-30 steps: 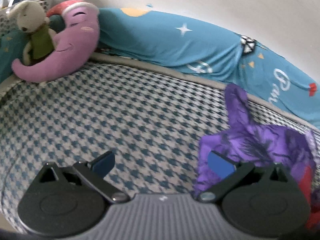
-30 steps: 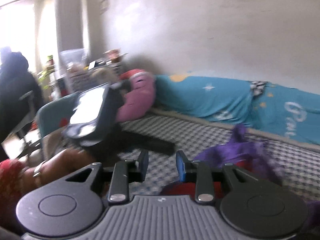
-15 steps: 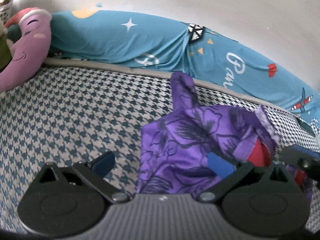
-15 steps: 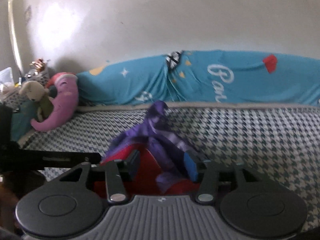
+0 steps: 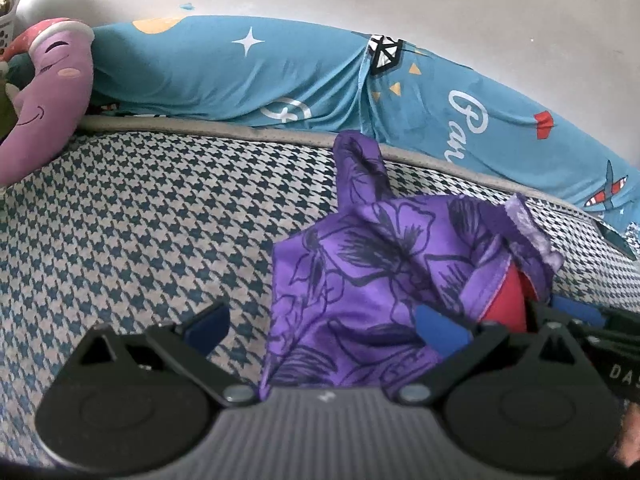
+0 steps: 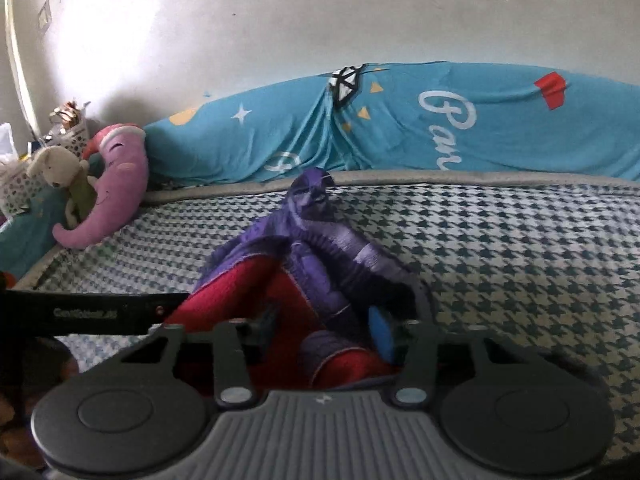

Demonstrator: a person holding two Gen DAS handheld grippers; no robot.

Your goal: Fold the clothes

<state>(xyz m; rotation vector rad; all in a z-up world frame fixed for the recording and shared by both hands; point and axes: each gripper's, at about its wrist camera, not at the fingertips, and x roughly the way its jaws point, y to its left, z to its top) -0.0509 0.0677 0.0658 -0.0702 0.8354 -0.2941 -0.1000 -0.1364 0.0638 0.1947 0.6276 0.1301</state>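
The purple floral garment (image 5: 372, 280), red on its inside, lies crumpled on the houndstooth bed (image 5: 152, 216), one corner standing up. The left gripper (image 5: 322, 326) has its jaws released wide, the cloth's left edge between them. Half a second ago the garment looked the same; the left view has shifted only slightly. The right gripper (image 6: 324, 330) has jaws parted around red and purple folds. Only the right view shows the rabbit toy (image 6: 64, 172) by the moon cushion (image 6: 116, 184).
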